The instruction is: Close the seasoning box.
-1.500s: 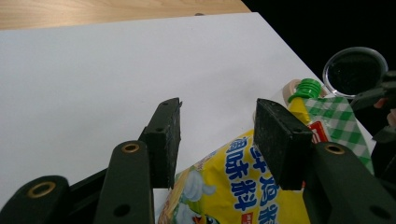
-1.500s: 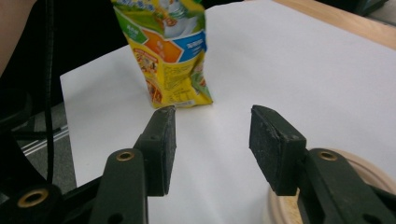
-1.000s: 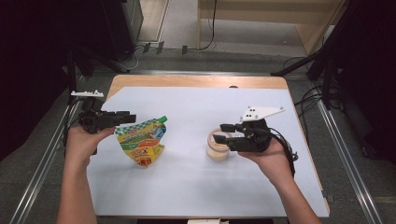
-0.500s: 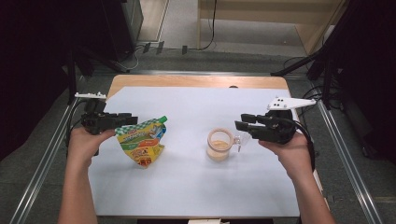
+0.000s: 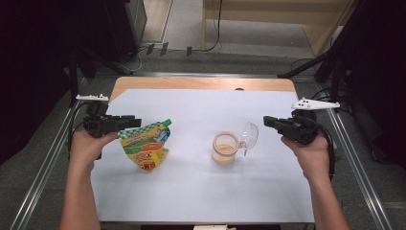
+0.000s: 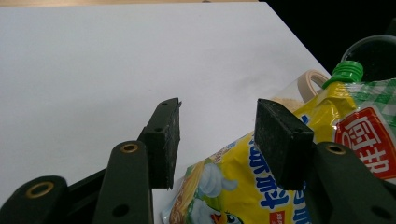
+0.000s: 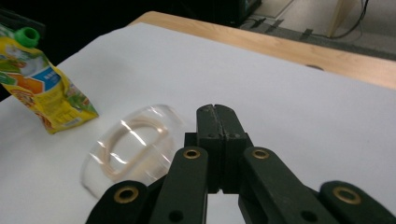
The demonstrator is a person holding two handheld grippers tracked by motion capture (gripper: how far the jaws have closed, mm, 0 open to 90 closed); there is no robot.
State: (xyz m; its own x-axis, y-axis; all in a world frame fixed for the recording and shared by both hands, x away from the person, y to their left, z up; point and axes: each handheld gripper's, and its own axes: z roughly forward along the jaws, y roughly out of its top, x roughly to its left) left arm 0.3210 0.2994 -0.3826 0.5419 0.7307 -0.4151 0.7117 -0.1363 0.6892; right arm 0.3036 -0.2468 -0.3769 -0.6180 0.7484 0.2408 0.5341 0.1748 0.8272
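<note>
Yellow pouch (image 5: 145, 145) upright, green cap (image 5: 166, 122) up toward jar (image 5: 225, 148), left gripper (image 5: 135, 122) gaping beside it, right gripper (image 5: 266, 120) closed empty.

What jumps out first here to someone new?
The bright yellow pouch with a green cap, left of centre on the white table, right by the open left gripper. Then the clear jar at centre, hinged lid swung open toward the shut right gripper, which is clear of it.
</note>
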